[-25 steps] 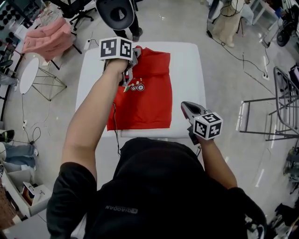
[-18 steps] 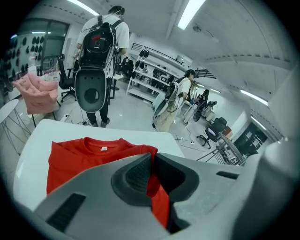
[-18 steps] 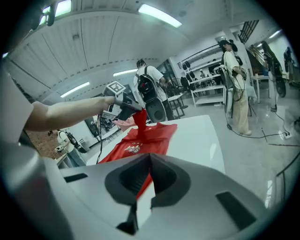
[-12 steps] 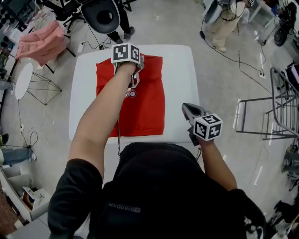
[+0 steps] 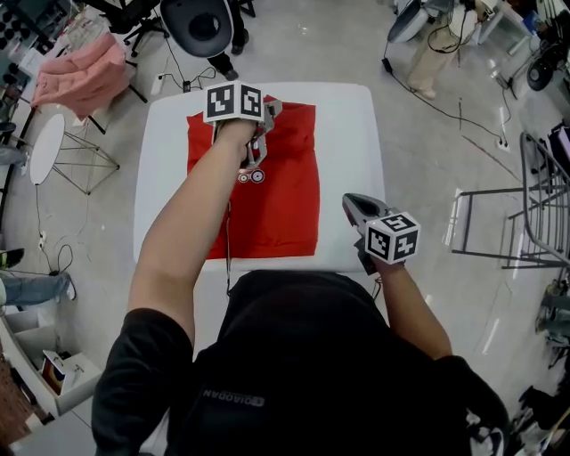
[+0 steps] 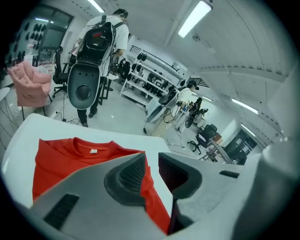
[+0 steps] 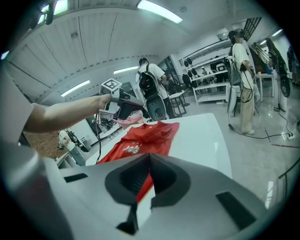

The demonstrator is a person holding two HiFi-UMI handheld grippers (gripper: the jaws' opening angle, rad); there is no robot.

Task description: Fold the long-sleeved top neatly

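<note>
White table (image 5: 356, 134) stands in the middle of a workshop floor, with a pink garment (image 5: 85, 71) draped at the far left and a black chair (image 5: 203, 25) beyond the far edge. On the table lies the red top (image 5: 285, 205), flat, a tidy oblong with its collar (image 6: 89, 146) toward the far edge and a small print (image 5: 251, 176) facing up.

The left gripper (image 6: 151, 158) is at the far end of the top, just right of the collar, pointing away from the person and tilted down. Its jaws have just been opening and stand a little apart. A strip of red cloth runs between them, close along the left jaw. Bare table shows between the cloth and the right jaw, so the pads do not pinch it.

The right gripper (image 5: 350, 205) hangs over the near right part of the table, just beside the top's right edge and apart from it. Its jaws are pressed together with nothing between them.
</note>
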